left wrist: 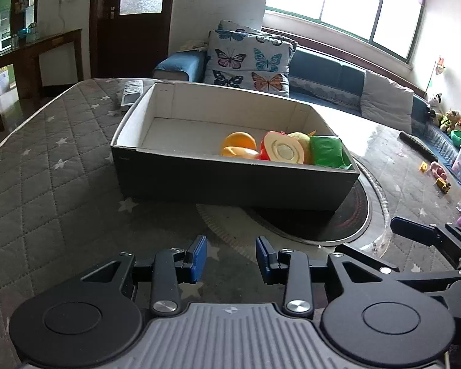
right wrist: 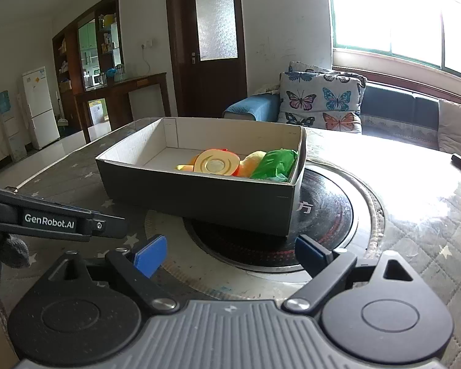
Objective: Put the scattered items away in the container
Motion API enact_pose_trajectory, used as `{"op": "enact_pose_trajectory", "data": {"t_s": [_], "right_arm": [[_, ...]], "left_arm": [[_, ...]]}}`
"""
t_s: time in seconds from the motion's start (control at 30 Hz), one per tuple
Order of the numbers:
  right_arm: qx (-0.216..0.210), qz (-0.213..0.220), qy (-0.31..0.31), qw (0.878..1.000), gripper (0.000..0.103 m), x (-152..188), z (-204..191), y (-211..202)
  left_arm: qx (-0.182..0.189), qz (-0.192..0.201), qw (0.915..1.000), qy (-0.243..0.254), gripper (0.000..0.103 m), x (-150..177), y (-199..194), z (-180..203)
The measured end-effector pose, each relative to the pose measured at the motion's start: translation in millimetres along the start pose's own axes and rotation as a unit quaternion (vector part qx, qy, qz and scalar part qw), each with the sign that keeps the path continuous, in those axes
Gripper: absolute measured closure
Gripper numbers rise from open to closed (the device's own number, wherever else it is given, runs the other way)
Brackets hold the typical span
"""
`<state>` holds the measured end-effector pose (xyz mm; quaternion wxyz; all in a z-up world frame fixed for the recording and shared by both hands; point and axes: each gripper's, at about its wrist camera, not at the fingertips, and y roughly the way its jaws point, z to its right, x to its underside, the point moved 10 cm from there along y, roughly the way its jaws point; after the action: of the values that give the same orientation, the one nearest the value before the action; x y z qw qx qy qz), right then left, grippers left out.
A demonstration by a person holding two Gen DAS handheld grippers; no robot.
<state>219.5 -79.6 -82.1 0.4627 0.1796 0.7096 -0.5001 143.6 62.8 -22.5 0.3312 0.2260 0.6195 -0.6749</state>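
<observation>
Now my left gripper (left wrist: 230,256) partly open and empty, my right gripper (right wrist: 227,253) spread wide, nothing held, toy food (right wrist: 218,162) in the cardboard box (right wrist: 199,198) on the quilted table (left wrist: 46,184) ahead.

Your left gripper (left wrist: 230,258) and right gripper (right wrist: 227,256) are black linkages with silver screws, blue pads and ribbed grey housings (one arm reads "GenRobot.AI"); you wear a grey knit glove (right wrist: 10,250).
</observation>
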Motion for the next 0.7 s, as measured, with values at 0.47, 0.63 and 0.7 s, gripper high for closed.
{"op": "enact_pose_trajectory", "data": {"t_s": [0.47,0.63,0.7], "right_arm": [[0.001,0.010,0.003,1.000,0.003,-2,-7,-10],[-0.001,0.011,0.004,1.000,0.003,-1,-9,-12],[-0.002,0.011,0.004,1.000,0.003,-1,-10,-12]], "left_arm": [[-0.018,0.007,0.9998,0.009,0.066,4,-8,0],[-0.026,0.010,0.9995,0.013,0.066,4,-10,0],[-0.028,0.010,0.9995,0.014,0.066,4,-10,0]]}}
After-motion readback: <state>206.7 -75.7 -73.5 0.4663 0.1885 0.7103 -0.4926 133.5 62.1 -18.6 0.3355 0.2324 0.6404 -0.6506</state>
